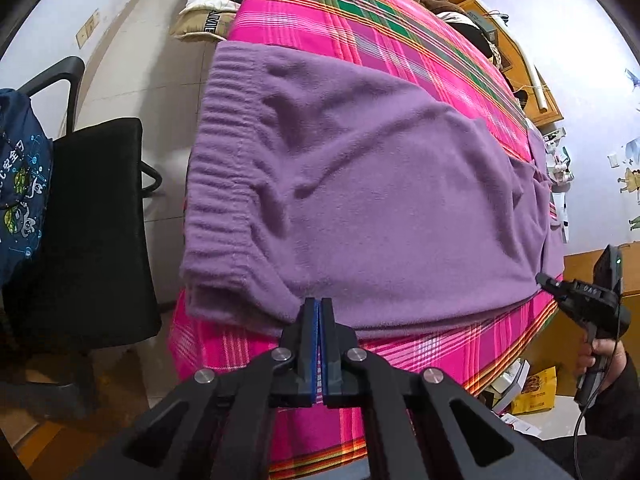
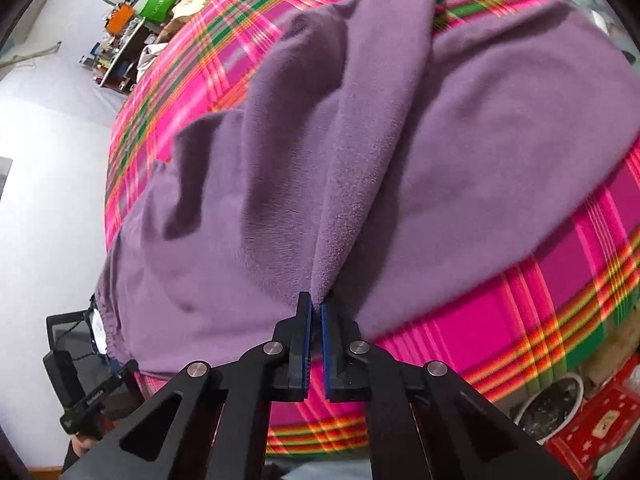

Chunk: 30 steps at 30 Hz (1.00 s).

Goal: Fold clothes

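Note:
A purple knit sweater (image 1: 380, 184) lies spread on a bed covered by a pink plaid sheet (image 1: 320, 20), its ribbed hem at the left. My left gripper (image 1: 319, 301) is shut, its blue pads pinched together on the sweater's near edge. In the right wrist view my right gripper (image 2: 318, 300) is shut on a pinched ridge of the sweater (image 2: 500, 140), which rises from the tips in a fold. The right gripper (image 1: 540, 278) also shows at the sweater's right near corner, held by a hand (image 1: 604, 356). The left gripper (image 2: 130, 366) shows at the lower left.
A black office chair (image 1: 92, 220) with a dark blue printed garment (image 1: 20, 168) stands left of the bed. A pillow (image 1: 208, 4) lies at the far end. Wooden furniture (image 1: 536, 92) lines the right side. A red box (image 2: 600, 428) and a round pot (image 2: 552, 408) sit on the floor.

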### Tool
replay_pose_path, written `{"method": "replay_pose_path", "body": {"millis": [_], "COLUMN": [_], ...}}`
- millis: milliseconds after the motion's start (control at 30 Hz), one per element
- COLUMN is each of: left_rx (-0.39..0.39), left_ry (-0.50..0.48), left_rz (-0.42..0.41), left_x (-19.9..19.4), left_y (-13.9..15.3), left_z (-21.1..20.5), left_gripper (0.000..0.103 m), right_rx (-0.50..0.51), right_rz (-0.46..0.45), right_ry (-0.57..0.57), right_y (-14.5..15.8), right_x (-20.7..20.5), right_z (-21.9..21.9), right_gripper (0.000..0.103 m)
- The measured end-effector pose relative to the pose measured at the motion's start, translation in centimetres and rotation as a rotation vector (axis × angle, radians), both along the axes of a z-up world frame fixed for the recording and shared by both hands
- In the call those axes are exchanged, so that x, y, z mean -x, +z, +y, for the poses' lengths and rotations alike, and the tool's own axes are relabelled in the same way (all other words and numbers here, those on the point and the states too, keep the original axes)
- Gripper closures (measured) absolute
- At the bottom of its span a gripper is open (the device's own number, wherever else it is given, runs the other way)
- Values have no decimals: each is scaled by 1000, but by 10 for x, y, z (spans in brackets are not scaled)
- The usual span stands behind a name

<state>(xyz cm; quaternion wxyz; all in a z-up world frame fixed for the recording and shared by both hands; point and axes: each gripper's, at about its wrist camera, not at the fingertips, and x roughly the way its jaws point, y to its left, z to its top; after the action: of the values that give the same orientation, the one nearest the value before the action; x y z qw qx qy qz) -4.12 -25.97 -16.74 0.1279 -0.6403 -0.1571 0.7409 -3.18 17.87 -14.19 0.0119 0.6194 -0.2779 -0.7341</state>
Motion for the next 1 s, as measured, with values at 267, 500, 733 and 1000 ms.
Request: {"method": "replay_pose_path", "body": {"millis": [267, 500, 733, 1000], "left_rx": [26, 15, 17, 23], "left_ry": [-81, -124, -163, -34], "left_rz": [55, 38, 25, 22], "left_x": [1, -2, -5, -4], "left_y": [22, 18, 14, 14], "left_z": [27, 52, 57, 15], "left_gripper": [101, 101, 100, 100], "right_rx": [-5, 79, -199, -285], "right_rz": [17, 42, 233, 269], "right_ry": [44, 289, 839, 1034], "right_y": [12, 10, 8, -8], "right_x": [-1, 2, -3, -1], "right_z": [-18, -84, -180, -212], "right_gripper": [93, 87, 84, 85]}}
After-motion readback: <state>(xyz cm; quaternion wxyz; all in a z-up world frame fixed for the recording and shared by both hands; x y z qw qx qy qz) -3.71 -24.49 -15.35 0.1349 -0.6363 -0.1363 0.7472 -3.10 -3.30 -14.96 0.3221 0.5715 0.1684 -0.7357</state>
